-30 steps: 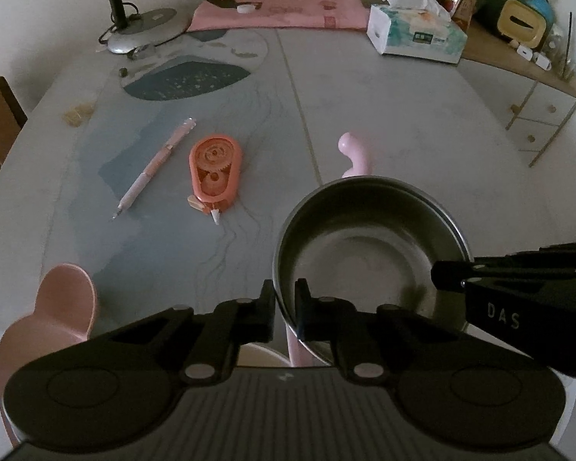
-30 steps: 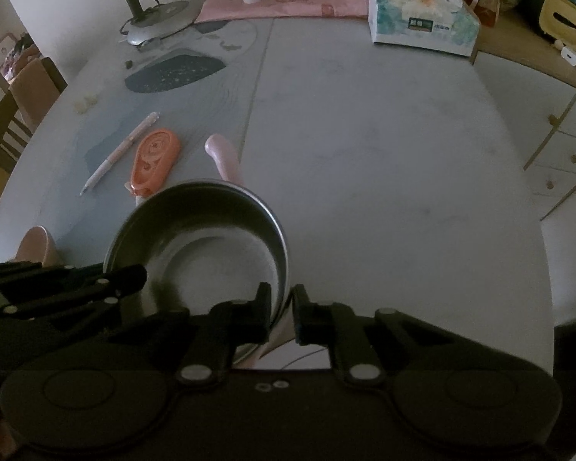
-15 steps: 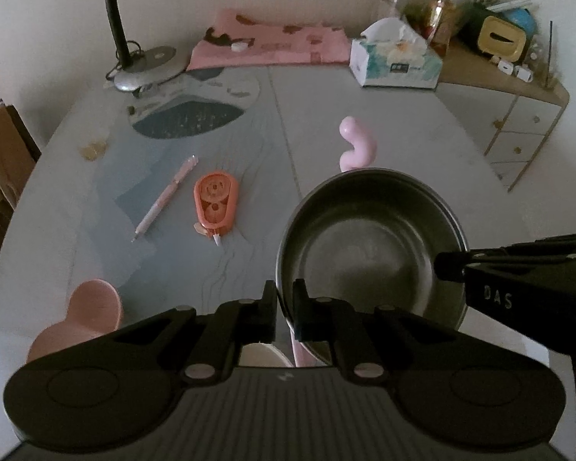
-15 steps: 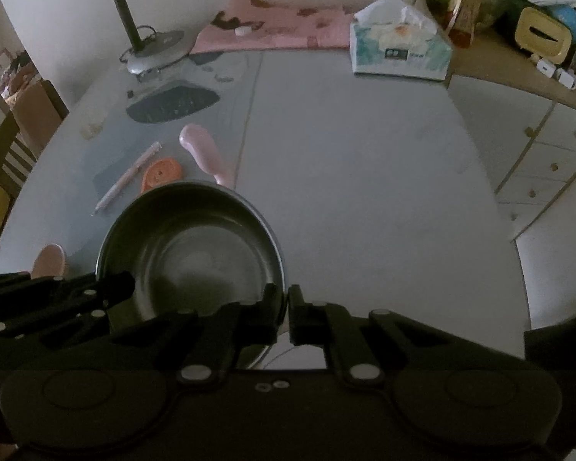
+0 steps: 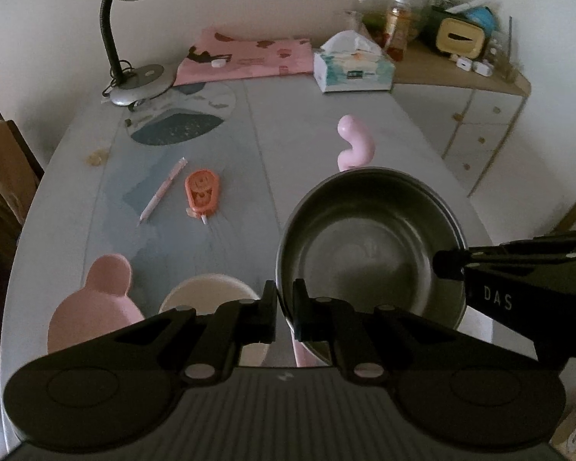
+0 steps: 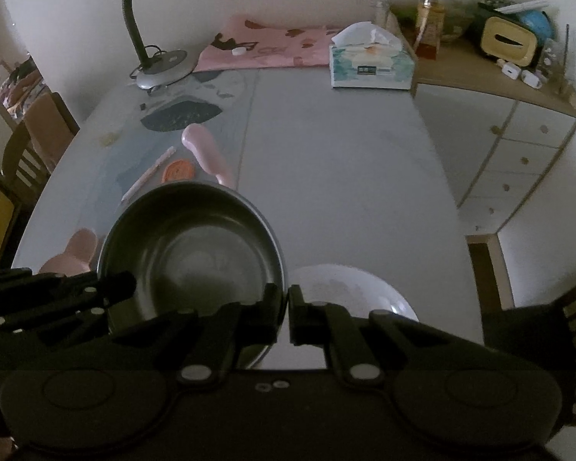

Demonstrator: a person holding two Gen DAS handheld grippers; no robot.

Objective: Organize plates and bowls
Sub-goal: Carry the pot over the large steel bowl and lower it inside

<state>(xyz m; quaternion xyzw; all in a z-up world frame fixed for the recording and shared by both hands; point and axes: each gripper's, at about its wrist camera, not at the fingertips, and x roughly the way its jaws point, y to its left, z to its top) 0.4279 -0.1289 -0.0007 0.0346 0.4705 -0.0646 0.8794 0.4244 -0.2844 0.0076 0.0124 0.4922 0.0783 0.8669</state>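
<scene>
A steel bowl [image 5: 368, 246] hangs above the table, held by its rim from two sides. My left gripper [image 5: 286, 301] is shut on its near-left rim. My right gripper [image 6: 289, 307] is shut on its right rim [image 6: 282, 265] and also shows at the right of the left wrist view, right gripper [image 5: 447, 265]. Down on the table lie a pink bunny-shaped plate [image 5: 95, 303], a cream bowl [image 5: 207, 292] and a white dish [image 6: 349, 288]. A pink curved piece [image 5: 355, 142] sticks out beyond the steel bowl; what it joins to is hidden.
A pen [image 5: 163, 190] and an orange tape dispenser [image 5: 202, 192] lie mid-table. At the back stand a desk lamp [image 5: 134, 84], a pink cloth [image 5: 245, 57] and a tissue box [image 5: 351, 67]. A white drawer cabinet [image 6: 518, 146] is to the right, a wooden chair [image 6: 30, 142] to the left.
Both grippers have risen with the steel bowl held between them, so the table looks farther away. The cream bowl and the white dish have come into view beneath.
</scene>
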